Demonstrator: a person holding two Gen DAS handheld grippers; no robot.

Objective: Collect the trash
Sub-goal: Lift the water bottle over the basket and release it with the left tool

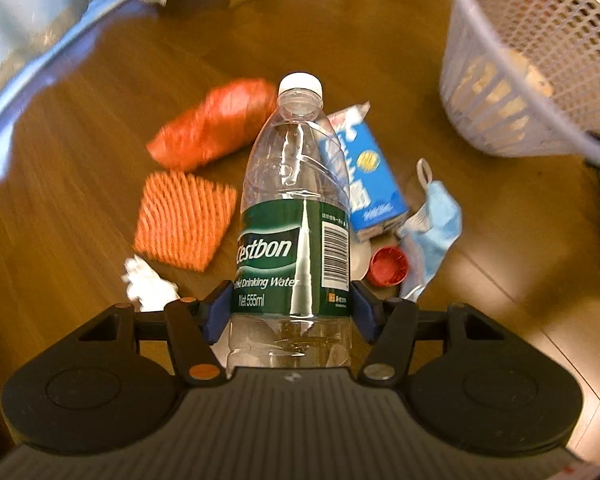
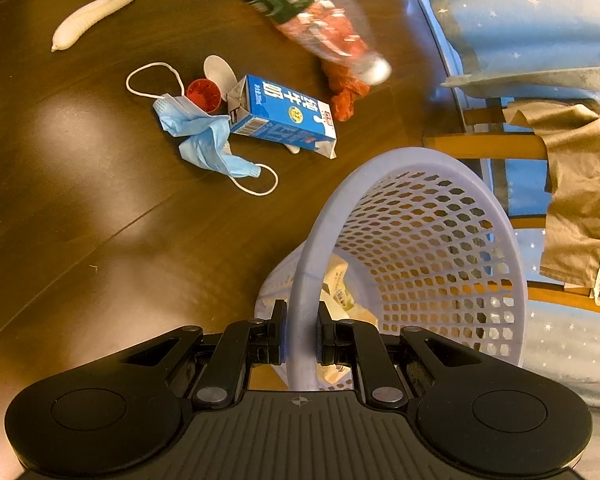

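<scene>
My left gripper [image 1: 290, 312] is shut on an empty clear water bottle [image 1: 296, 208] with a green label and white cap, held above the wooden floor. The same bottle [image 2: 320, 20] shows blurred at the top of the right wrist view. My right gripper [image 2: 302, 340] is shut on the rim of a pale lilac mesh basket [image 2: 420, 248], which is tilted and holds some paper scraps. That basket [image 1: 532, 60] appears at the upper right of the left wrist view. On the floor lie a blue milk carton [image 2: 284, 114], a blue face mask [image 2: 204, 140] and a red cap [image 2: 204, 94].
An orange plastic bag [image 1: 216, 124], an orange foam net [image 1: 184, 220] and crumpled white tissue [image 1: 148, 284] lie left of the bottle. A white foam sleeve [image 2: 100, 12] lies far left. A wooden chair with tan cloth [image 2: 572, 184] and blue starred fabric [image 2: 540, 20] stand at right.
</scene>
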